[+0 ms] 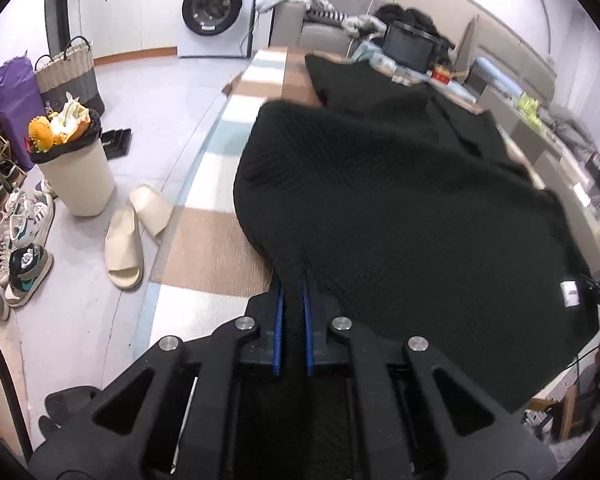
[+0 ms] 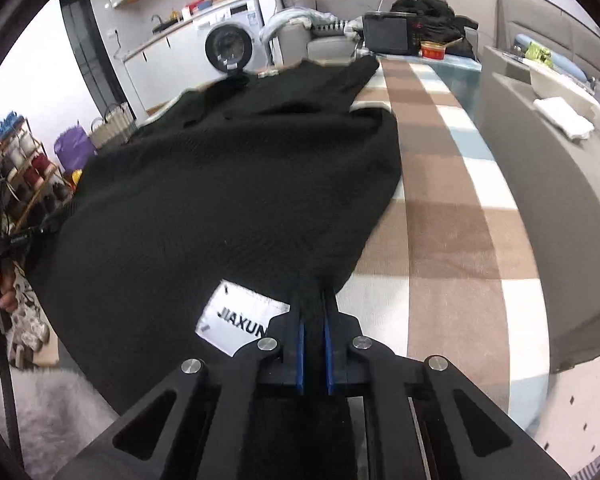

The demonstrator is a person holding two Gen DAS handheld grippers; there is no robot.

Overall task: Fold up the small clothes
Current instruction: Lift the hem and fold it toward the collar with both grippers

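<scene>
We see one black knit garment [image 1: 400, 184] spread over the checkered tabletop [image 1: 216, 240], its near edge pinched at two points by our left hand-held gripper [image 1: 294, 280] and right hand-held gripper [image 2: 315, 296].

A white front-loading washing machine [image 1: 214, 8] stands against the far wall under a long shelf, on a pale tiled floor [image 1: 148, 92]. Near it are a cream waste bin [image 1: 78, 176], beige slippers [image 1: 125, 246] and a grey sofa [image 2: 556, 184], evenly lit.
</scene>
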